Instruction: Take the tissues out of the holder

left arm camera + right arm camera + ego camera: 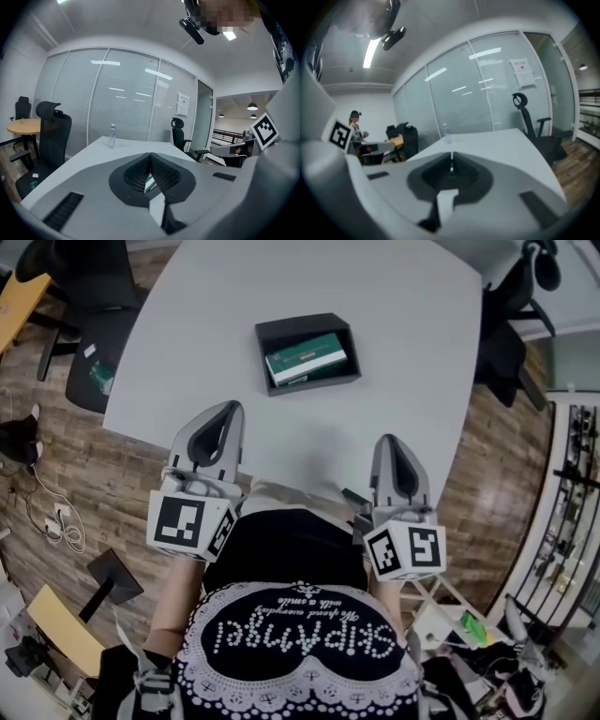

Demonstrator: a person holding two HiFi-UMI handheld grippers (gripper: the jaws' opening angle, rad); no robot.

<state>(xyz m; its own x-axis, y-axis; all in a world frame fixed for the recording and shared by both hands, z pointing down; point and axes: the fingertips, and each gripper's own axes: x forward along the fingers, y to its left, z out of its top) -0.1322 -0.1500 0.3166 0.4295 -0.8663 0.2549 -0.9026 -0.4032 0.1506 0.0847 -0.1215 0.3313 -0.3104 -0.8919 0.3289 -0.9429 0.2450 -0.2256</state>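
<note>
The white counter (394, 315) has a dark grey tissue holder (272, 331) on it. The holder is an open box and sits near the middle of the counter. A green pack of tissues (306, 356) lies flat inside it, close to the side nearest the person. The pack is all the way in the holder.

Both tongs hang over the near edge of the counter, well apart from the holder. Nothing touches the holder or the pack.

The left tongs (225, 409) (150, 155) are pressed together, tip to tip, with nothing between them. In the left gripper view, a small bit of green and white shows through the little gap below the tips.

The right tongs (386, 441) (451, 157) are pressed together too, with only a thin line between the two sides. They pinch nothing.

Each pair of tongs has a cube with black and white squares at its back end. The person wears a black top (300, 634) with white dots and letters.

A clear water bottle (112, 136) (446, 131) stands upright at the far end of the counter. Black office chairs (52, 133) (526, 117) stand around the counter on a brown wood floor (103, 465). A glass wall (122, 98) is behind the counter. A round wooden table (22, 124) stands off to the left.
</note>
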